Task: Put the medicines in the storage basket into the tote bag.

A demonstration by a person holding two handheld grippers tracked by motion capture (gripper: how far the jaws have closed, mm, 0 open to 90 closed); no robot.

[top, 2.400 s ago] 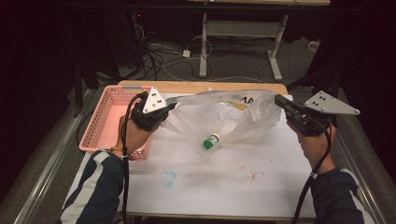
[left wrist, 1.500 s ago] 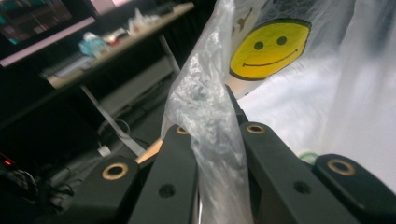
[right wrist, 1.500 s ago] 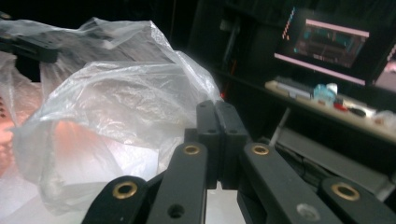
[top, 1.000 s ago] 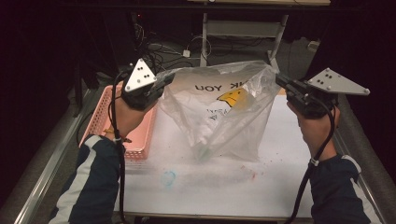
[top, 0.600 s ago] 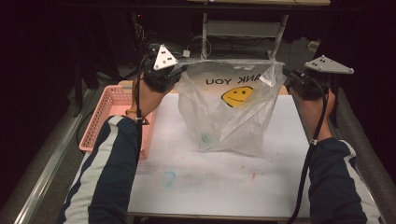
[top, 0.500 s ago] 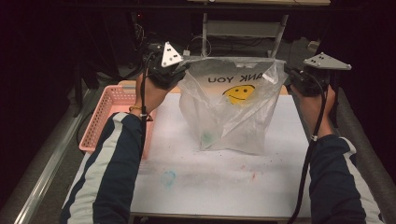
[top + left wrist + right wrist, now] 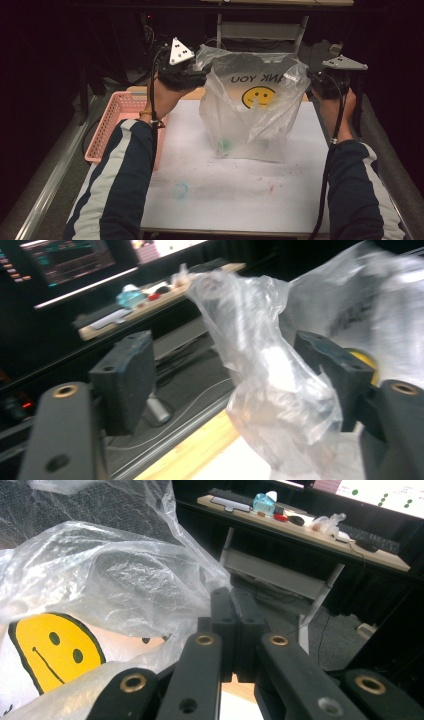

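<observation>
Since a second ago the clear plastic smiley-face bag (image 7: pixel 252 115) has been lifted upright above the white counter (image 7: pixel 210 190), pinched by the right claw (image 7: pixel 234 630), apparently released by the just-spread left claw (image 7: pixel 225 375).
</observation>
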